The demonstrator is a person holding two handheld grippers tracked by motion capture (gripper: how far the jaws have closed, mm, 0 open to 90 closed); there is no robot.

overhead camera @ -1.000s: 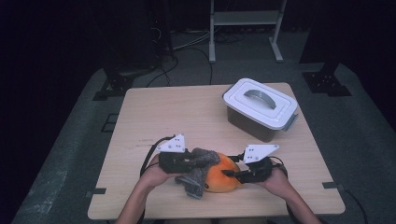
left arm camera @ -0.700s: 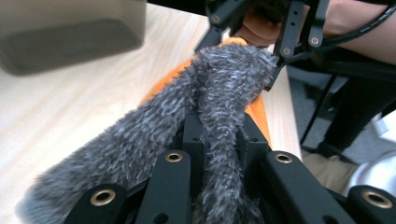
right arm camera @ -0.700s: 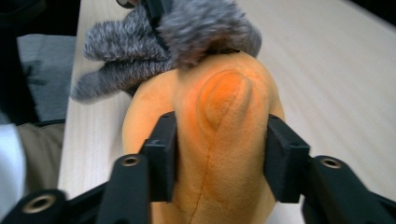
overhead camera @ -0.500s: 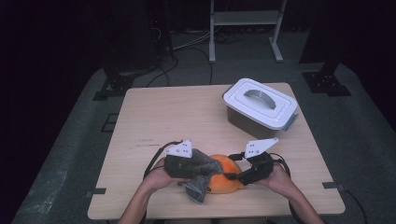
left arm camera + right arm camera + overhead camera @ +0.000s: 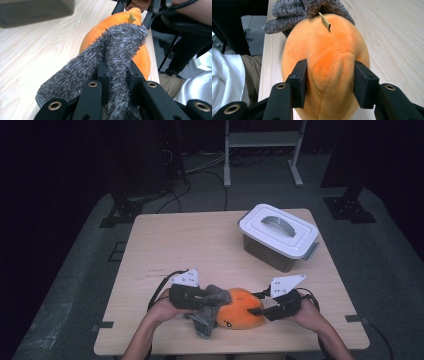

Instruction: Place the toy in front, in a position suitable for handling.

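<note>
Both grippers have slid a little toward the near edge of the table since a second ago, carrying the toy with them; the container has stayed where it was.

At the table's six o'clock, a person works an orange plush toy [image 5: 240, 314] from two sides. The left gripper [image 5: 212, 301] comes in from nine o'clock, its jaws pinched on a grey furry cloth [image 5: 206, 318] that drapes over the toy's left end and hangs toward the table edge. In the left gripper view the grey furry cloth [image 5: 112, 65] is squeezed between the two black jaws, with the orange plush toy [image 5: 120, 22] lying just beyond it. The right gripper [image 5: 257, 311] closes in from three o'clock; in the right gripper view its jaws press into both flanks of the orange plush toy [image 5: 325, 62], denting the fabric, so it appears clamped on the toy's body.

The toy rests on the wooden table [image 5: 190, 240], close to the near edge. A white-lidded container [image 5: 278, 236] sits well apart at about one o'clock, its lid on and its grey handle flat.

By the look of it, the work is partway along: both grips are made, cloth and toy remain touching, and the cloth overlaps one end of the toy. Whether the cloth is meant to come off or go on cannot be told. The container is untouched and shut, so any stowing has not yet begun.
</note>
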